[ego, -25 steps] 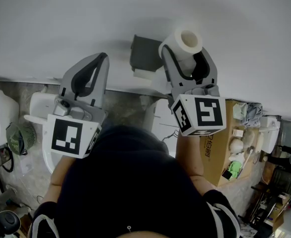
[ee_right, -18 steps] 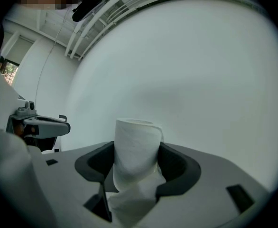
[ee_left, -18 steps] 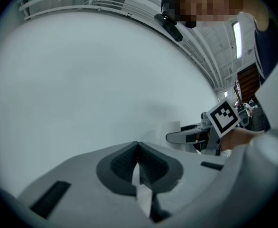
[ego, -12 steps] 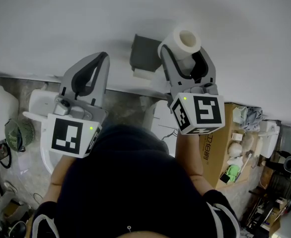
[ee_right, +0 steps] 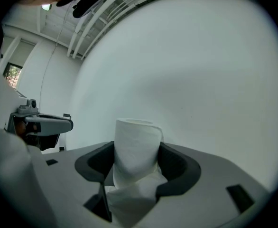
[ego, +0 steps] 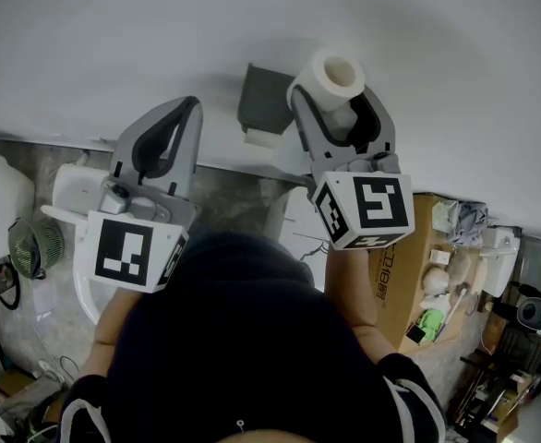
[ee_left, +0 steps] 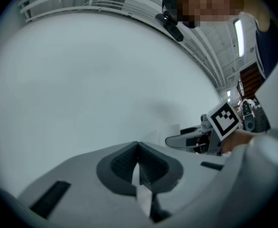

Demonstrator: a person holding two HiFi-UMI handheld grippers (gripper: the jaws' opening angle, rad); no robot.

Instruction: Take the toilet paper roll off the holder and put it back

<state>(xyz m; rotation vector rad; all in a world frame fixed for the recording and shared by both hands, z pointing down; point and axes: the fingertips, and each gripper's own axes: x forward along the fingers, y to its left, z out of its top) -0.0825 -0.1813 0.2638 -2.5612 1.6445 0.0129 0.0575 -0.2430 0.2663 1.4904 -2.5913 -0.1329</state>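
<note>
The white toilet paper roll [ego: 333,74] stands upright between the jaws of my right gripper [ego: 339,100], which is shut on it, with a loose tail of paper hanging down [ee_right: 129,201]. In the right gripper view the roll [ee_right: 136,146] fills the gap of the gripper [ee_right: 138,164], in front of the bare white wall. The dark grey holder [ego: 263,101] is fixed to the wall just left of the roll. My left gripper [ego: 184,111] is raised at the left, shut with nothing in it [ee_left: 138,148], its tips short of the wall.
Below, a white toilet [ego: 67,197] stands at the left beside a green fan [ego: 29,253]. A cardboard box [ego: 402,280] with small items is at the right. The person's dark-clad head and shoulders [ego: 243,358] fill the bottom of the head view.
My right gripper has carried the roll slightly left and up, closer to the holder. The left gripper has stayed where it was.
</note>
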